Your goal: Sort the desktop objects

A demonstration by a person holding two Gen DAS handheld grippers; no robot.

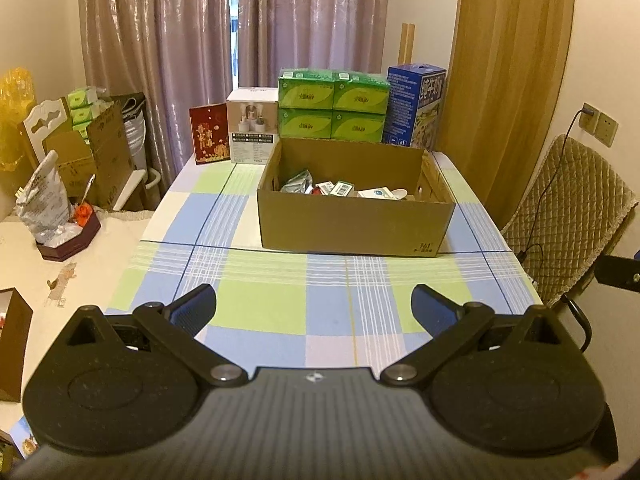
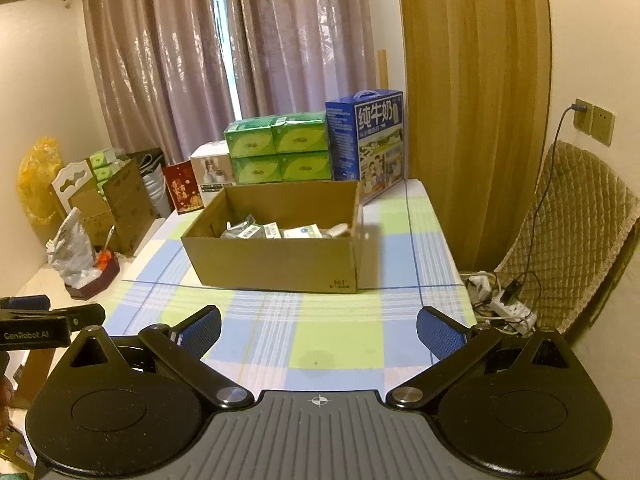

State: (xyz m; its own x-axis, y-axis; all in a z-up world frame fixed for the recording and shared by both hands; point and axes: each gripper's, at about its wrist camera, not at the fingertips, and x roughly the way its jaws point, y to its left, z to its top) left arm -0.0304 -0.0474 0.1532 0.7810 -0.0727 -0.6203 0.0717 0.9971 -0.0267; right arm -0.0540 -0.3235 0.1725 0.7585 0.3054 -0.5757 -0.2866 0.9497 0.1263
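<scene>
Cardboard box (image 1: 356,220), brown, open-topped and rectangular, stands near the middle of the checked blue, green and white tablecloth (image 1: 260,308), holding a jumble of small packets and cartons (image 1: 340,189): a crumpled silver pouch at the left, barcoded little boxes in the middle, a white item at the right. No loose item shows on the cloth in front of it, so by the look of things the sorting is either finished or waiting on a fresh item from off-frame.

Left of the table, a crinkled grey bag (image 1: 42,204) sits in a dark red tray on a side surface. Along the table's far edge run a red printed card (image 1: 210,134), a white product box (image 1: 252,128), four stacked green tissue packs (image 1: 334,104) and a tall blue milk carton case (image 1: 416,106).

The left gripper (image 1: 314,308) hovers low over the near cloth, jaws spread wide and empty. The right gripper (image 2: 318,330) does likewise, jaws wide apart with nothing between them; the left unit's edge shows at its left side.

Any next pick would be best approached level and square, jaws kept wide until they straddle the item, clearing the box's near wall.
</scene>
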